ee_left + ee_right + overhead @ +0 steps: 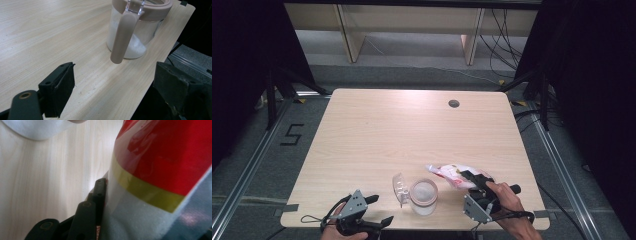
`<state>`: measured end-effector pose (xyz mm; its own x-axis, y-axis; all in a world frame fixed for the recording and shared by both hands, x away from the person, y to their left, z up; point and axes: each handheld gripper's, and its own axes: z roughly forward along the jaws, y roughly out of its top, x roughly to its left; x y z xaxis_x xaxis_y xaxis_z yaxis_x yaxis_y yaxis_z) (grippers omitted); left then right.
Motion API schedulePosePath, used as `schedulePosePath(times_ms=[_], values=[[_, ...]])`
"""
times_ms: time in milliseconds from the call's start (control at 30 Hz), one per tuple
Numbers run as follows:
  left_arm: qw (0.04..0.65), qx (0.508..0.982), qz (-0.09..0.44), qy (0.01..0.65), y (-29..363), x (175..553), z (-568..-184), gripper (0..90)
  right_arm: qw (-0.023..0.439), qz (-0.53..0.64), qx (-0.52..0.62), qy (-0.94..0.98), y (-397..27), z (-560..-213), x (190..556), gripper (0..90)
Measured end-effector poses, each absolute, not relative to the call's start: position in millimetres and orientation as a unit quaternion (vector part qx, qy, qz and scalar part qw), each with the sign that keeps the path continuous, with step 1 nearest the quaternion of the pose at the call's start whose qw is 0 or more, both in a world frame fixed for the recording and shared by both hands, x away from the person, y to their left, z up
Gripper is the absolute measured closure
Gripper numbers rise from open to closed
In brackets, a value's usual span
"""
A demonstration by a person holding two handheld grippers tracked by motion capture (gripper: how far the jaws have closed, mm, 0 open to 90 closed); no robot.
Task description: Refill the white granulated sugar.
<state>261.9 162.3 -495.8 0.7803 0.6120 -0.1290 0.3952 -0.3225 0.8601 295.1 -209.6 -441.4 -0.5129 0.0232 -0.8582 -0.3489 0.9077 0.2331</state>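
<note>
Overhead, dark curtains [242, 60] flank a grey floor [257, 150] with a "5" [292, 135] taped on it, and pale wooden furniture [412, 25] stands beyond. Nearer, the light wood surface [402, 130] carries a round grommet [454, 103] near its far edge. Close to the near edge sits a glass jar [424, 197] of white powder, its lid [399, 189] hinged open. Right of it, the right hand-held gripper [472, 181] clamps a red-and-white bag [452, 174]. The left hand-held gripper [379, 210] stands wide, holding nothing.
</note>
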Motion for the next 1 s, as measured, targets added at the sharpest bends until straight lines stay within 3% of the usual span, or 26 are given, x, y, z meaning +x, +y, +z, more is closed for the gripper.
schedulePosePath(times_ms=[433, 1000], values=[[0.491, 0.803, 0.107, 0.321, 162, 261, -495, 16.8, 0.444, 0.282, -0.025, 0.85, -220, -455, 314, 71.9], [0.493, 0.802, 0.108, 0.32, 161, 260, -495, 16.8, 0.398, 0.383, 0.167, 0.817, -251, -460, 320, 72.2]])
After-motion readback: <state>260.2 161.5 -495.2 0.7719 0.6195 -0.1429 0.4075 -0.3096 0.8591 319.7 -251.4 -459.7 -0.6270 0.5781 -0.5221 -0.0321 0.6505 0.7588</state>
